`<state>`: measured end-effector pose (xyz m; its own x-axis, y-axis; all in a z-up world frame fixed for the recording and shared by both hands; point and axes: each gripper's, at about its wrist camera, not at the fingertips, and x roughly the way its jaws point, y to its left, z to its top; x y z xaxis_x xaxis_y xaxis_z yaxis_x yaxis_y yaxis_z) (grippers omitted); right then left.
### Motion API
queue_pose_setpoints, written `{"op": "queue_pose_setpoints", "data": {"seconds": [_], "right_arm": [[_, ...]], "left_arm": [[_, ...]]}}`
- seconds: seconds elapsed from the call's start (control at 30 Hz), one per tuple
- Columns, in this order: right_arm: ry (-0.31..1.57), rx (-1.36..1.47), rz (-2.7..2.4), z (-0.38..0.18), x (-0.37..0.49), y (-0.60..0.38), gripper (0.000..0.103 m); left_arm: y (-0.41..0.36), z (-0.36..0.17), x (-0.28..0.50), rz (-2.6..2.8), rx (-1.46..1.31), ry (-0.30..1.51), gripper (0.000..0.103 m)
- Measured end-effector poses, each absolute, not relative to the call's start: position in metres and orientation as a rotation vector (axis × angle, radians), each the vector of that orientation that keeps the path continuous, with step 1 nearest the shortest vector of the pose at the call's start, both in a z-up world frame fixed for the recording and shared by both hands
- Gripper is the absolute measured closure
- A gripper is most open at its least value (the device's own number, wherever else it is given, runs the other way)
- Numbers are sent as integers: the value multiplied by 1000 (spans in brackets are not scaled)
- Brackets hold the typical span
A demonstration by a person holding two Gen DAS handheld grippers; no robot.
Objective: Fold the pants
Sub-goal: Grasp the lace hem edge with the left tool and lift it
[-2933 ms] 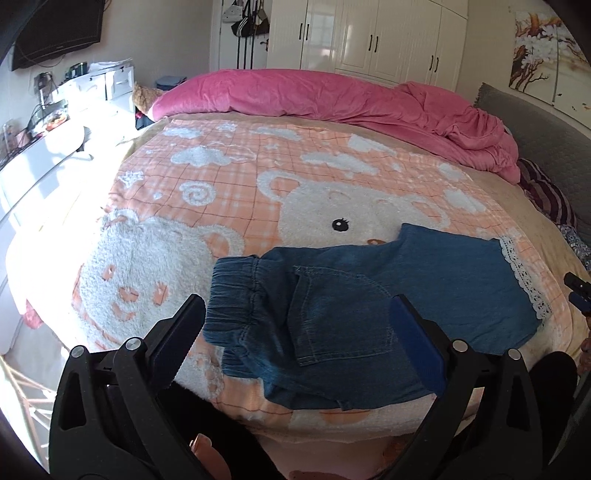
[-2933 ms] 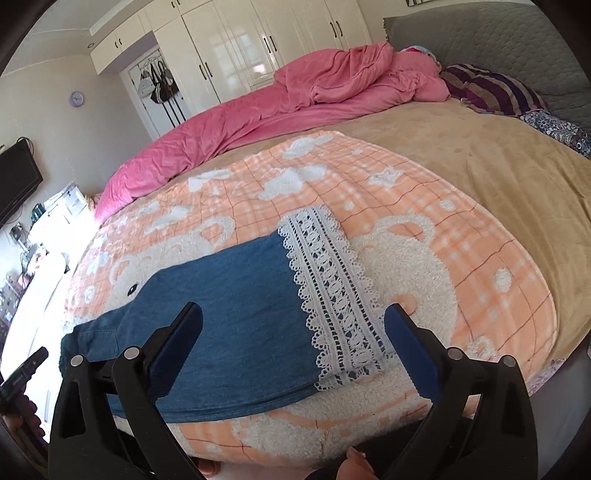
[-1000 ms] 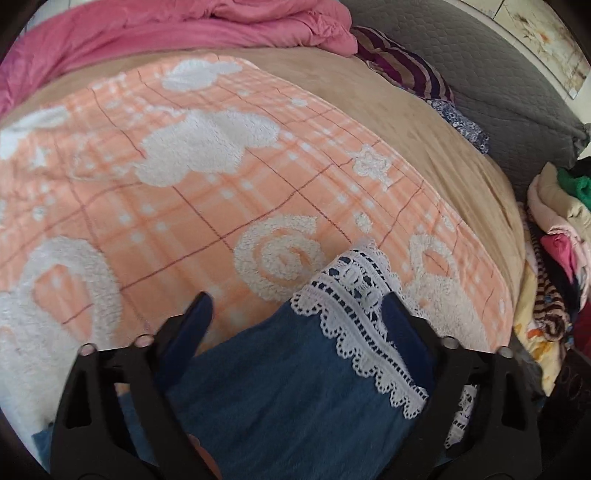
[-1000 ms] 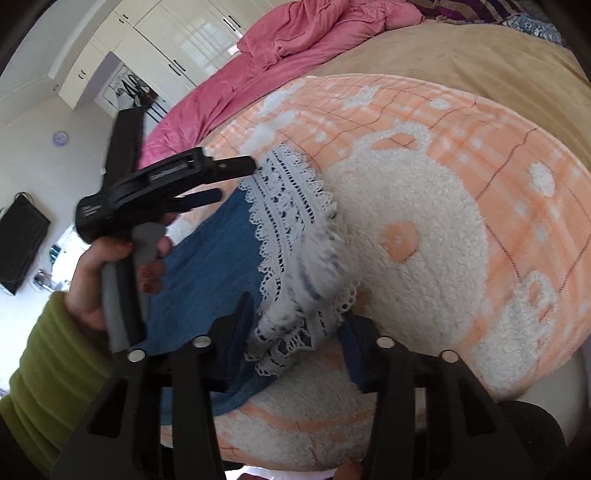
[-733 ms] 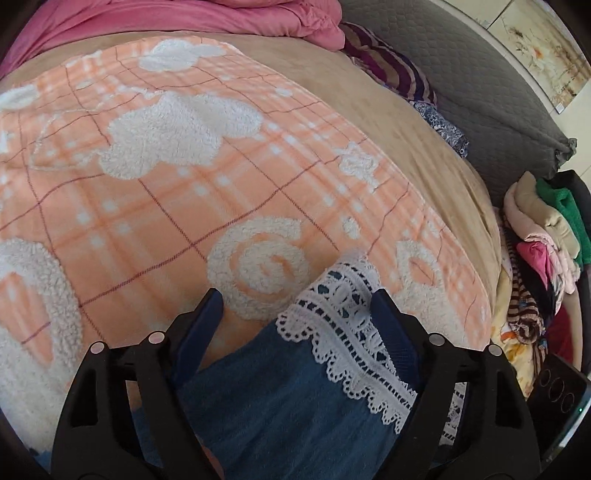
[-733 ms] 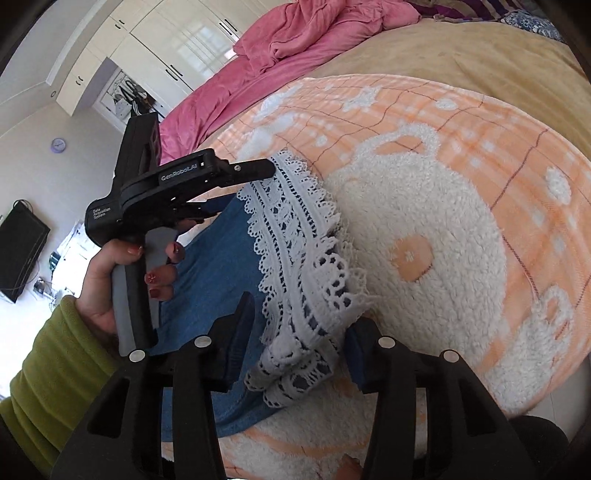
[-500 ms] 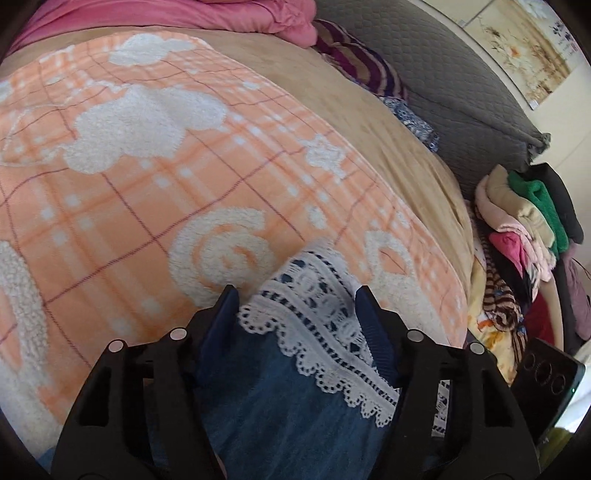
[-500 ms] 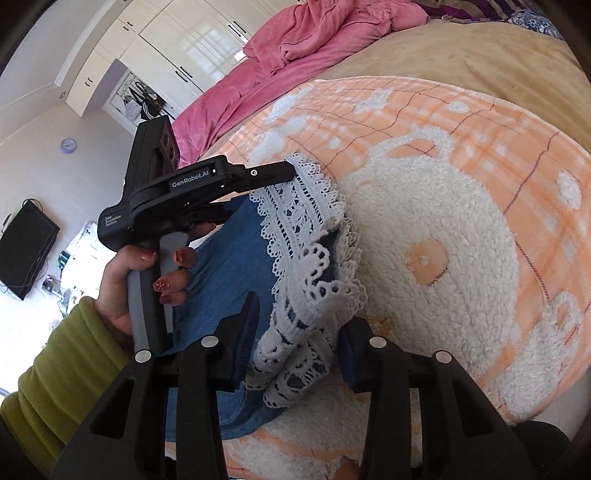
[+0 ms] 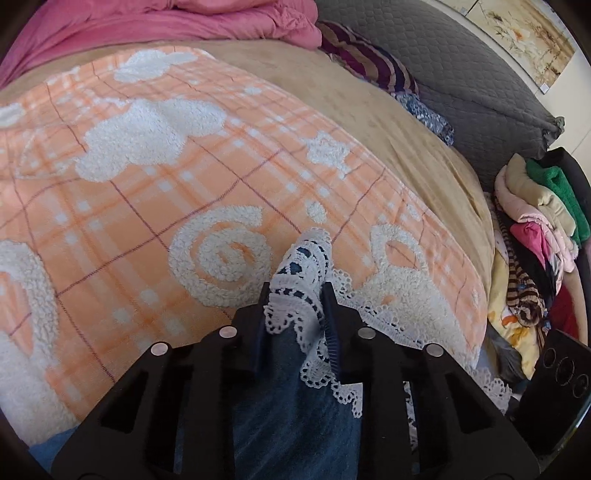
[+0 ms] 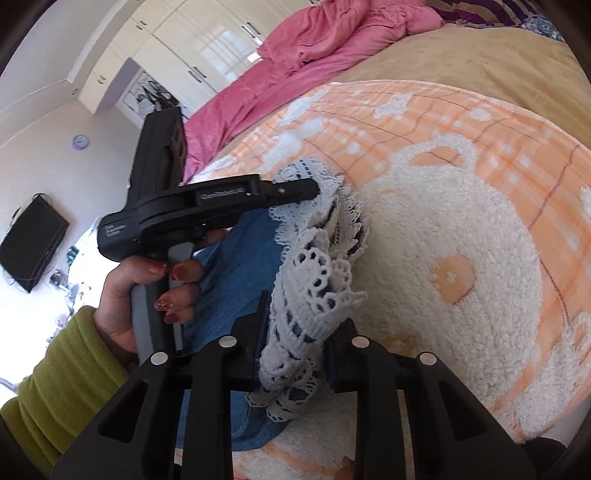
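Observation:
The blue denim pants (image 9: 291, 410) with a white lace hem (image 9: 306, 266) lie on the orange plaid blanket (image 9: 147, 206). My left gripper (image 9: 295, 291) is shut on the far corner of the lace hem. In the right wrist view my right gripper (image 10: 295, 314) is shut on the near corner of the lace hem (image 10: 314, 280), which bunches up between its fingers. The left gripper (image 10: 295, 192), held by a hand in a green sleeve, shows there gripping the hem just beyond. The denim (image 10: 236, 273) runs off to the left.
A pink duvet (image 9: 147, 26) lies along the far side of the bed. A grey headboard cushion (image 9: 461, 74) and striped pillows are at the right. A pile of clothes (image 9: 535, 221) sits beside the bed. White wardrobes (image 10: 192, 48) stand behind.
Both grippers have closed on the lace hem. The hem has bunched and lifted slightly off the blanket between the fingers.

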<state>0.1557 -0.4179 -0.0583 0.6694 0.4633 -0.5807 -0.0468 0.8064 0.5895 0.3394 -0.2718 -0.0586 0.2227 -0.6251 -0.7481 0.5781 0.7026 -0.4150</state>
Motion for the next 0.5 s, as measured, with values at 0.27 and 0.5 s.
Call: {"op": "queue_pose_setpoints", "data": {"seconds": [0.27,0.5], "right_arm": [[655,458,478,-29,142,-388,82],[571,158,665,9,121,-294,82]], "left_arm": [[-212,-18,325,-892,-235,926,88],[-131,9,288,-821,-227,784,81]]}}
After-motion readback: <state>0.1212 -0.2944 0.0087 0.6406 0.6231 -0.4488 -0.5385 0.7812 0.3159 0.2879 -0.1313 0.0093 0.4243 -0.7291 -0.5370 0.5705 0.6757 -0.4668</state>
